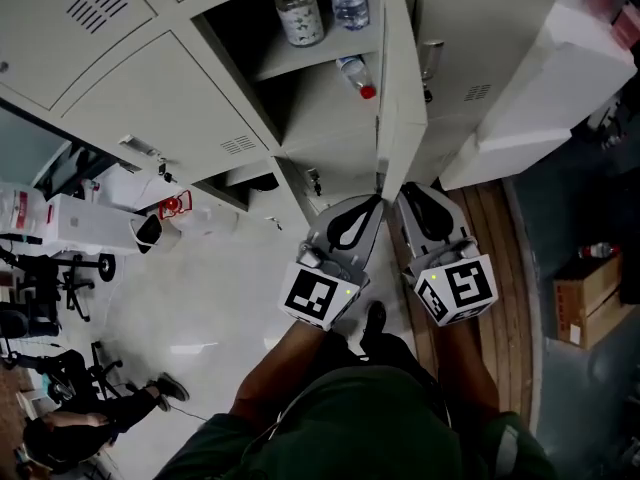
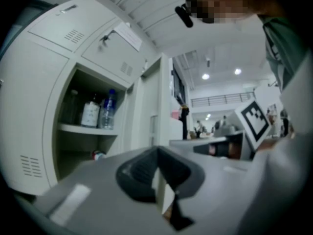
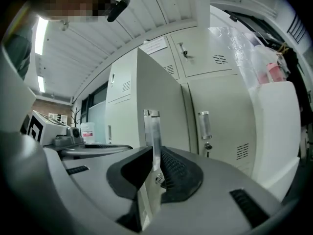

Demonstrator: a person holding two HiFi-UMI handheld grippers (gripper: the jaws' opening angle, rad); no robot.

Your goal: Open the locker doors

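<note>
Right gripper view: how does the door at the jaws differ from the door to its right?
The open door stands swung out; the closed door sits flush. The open door's handle is clamped in the right gripper; the closed door's handle is free. Both are pale grey with metal handles.

Site, as I read it: shared office or lab workspace. Evidence: bank of grey steel lockers (image 1: 150, 88); wheeled office chairs (image 1: 85, 273); glossy white floor (image 1: 210, 308); recessed ceiling lights (image 2: 205, 76); cardboard box (image 1: 585, 293).
</note>
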